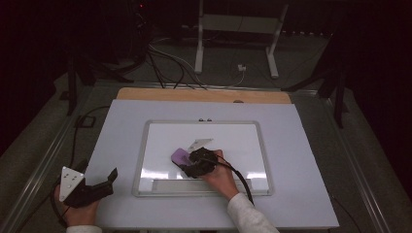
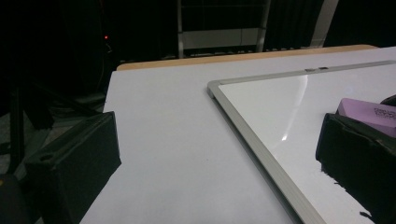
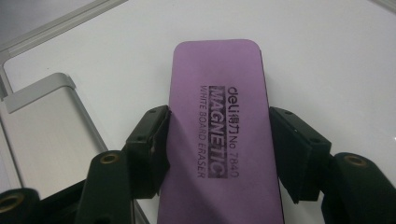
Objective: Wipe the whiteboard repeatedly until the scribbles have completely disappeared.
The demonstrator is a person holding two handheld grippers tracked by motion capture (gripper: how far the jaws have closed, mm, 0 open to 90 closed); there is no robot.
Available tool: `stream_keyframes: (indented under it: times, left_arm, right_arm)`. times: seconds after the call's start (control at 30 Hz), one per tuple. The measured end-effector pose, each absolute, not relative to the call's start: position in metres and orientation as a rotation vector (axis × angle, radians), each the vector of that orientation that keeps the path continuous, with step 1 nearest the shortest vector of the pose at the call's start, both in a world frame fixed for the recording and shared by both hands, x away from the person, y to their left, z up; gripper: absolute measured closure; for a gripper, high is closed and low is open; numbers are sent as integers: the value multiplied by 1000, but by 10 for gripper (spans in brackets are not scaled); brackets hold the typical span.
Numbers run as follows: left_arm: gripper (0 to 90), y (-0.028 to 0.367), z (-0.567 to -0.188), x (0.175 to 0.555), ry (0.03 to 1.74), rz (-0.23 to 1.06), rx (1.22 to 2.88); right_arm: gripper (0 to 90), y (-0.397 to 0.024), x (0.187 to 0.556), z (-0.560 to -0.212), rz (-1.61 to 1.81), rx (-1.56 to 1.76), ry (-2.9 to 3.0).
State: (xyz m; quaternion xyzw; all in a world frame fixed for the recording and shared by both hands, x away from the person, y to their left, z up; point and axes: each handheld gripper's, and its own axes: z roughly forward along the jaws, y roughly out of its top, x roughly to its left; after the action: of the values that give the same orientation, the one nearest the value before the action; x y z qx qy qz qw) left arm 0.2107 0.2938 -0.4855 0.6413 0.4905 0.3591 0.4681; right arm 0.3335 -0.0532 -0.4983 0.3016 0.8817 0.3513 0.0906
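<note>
The right tool [image 3: 219, 140] grips a purple eraser [image 3: 219, 116] across its width, one jaw pressed on each long side. The eraser [image 1: 180, 156] lies flat on the whiteboard [image 1: 243, 141], left of centre, near its tray [image 3: 42, 135]. The left tool [image 1: 104, 182] rests on the white surface [image 1: 301, 160], left of the whiteboard and well apart from the eraser, jaws spread wide with nothing between them.
</note>
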Motion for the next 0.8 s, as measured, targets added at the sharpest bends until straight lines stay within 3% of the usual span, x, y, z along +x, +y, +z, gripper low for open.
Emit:
stream_keyframes:
  times: [0.27,0.57,0.8]
  left_arm:
    - [7,294,-485,210,1204,882,1568]
    - [7,294,-485,210,1203,882,1572]
    - [7,294,-485,210,1202,881,1571]
  right_arm:
    - [418,-76,353,-498,981,1066,2499]
    - [417,-55,334,-498,1040,863,2640]
    - [417,-80,355,-497,956,1049,2502]
